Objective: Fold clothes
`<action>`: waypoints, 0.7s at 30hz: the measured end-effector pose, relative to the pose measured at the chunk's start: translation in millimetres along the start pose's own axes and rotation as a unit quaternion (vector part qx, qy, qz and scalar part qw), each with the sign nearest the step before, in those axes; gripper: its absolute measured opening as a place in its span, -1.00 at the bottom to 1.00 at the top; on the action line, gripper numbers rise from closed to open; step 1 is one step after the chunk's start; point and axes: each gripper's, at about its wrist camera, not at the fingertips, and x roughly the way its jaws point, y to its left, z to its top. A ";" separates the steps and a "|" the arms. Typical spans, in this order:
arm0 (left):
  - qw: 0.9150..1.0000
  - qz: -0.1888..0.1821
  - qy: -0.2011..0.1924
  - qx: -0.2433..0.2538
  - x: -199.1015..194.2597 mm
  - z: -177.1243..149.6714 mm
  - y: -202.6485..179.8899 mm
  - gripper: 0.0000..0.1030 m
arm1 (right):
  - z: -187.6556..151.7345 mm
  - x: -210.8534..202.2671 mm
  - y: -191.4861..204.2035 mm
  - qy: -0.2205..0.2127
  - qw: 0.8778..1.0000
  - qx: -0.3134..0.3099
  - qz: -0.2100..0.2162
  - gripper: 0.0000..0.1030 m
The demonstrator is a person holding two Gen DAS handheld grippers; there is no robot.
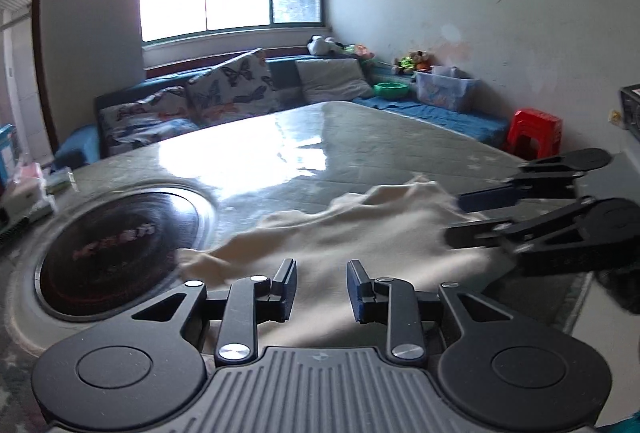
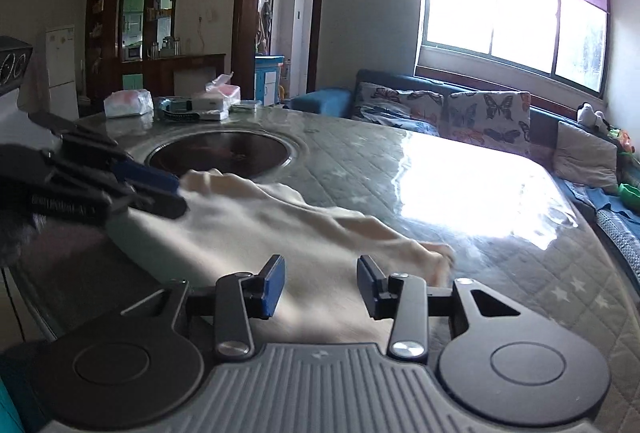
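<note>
Rumpled cream cloth [image 1: 360, 233] lies on glossy quilted table [image 1: 400, 137] beside round hob [image 1: 120, 237].

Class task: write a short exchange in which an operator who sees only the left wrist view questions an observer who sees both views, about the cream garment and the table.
Operator: I only see the right gripper side-on. Is it clamped on the cream garment?
Observer: No. In the right wrist view its fingers stand apart. The cloth lies under the gap, and neither pad appears to press on it.
Operator: What is beyond the round hob? My left edge is blurred.
Observer: Wrapped packets and flat boxes sit on the far end of the table.
</note>
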 end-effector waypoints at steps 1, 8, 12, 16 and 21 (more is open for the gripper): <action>1.000 -0.002 0.004 0.001 2.1 -1.6 -1.7 -0.41 | 2.1 0.7 3.6 -0.003 1.000 0.000 0.004 -0.23; 1.000 -0.009 0.027 -0.005 13.1 -21.2 -5.1 -0.41 | -4.1 18.9 27.4 0.009 0.999 -0.018 0.039 -0.26; 1.000 -0.009 0.025 -0.012 10.4 -19.0 -5.0 -0.41 | -11.2 17.1 34.7 0.005 0.998 -0.049 0.029 -0.26; 1.000 -0.009 0.010 -0.005 -1.6 -16.8 -6.7 -0.41 | -4.3 4.9 37.9 -0.009 0.997 -0.053 0.046 -0.26; 1.000 -0.005 0.020 -0.011 2.8 -24.5 -4.8 -0.40 | -11.0 14.7 47.6 0.011 0.996 -0.067 0.060 -0.27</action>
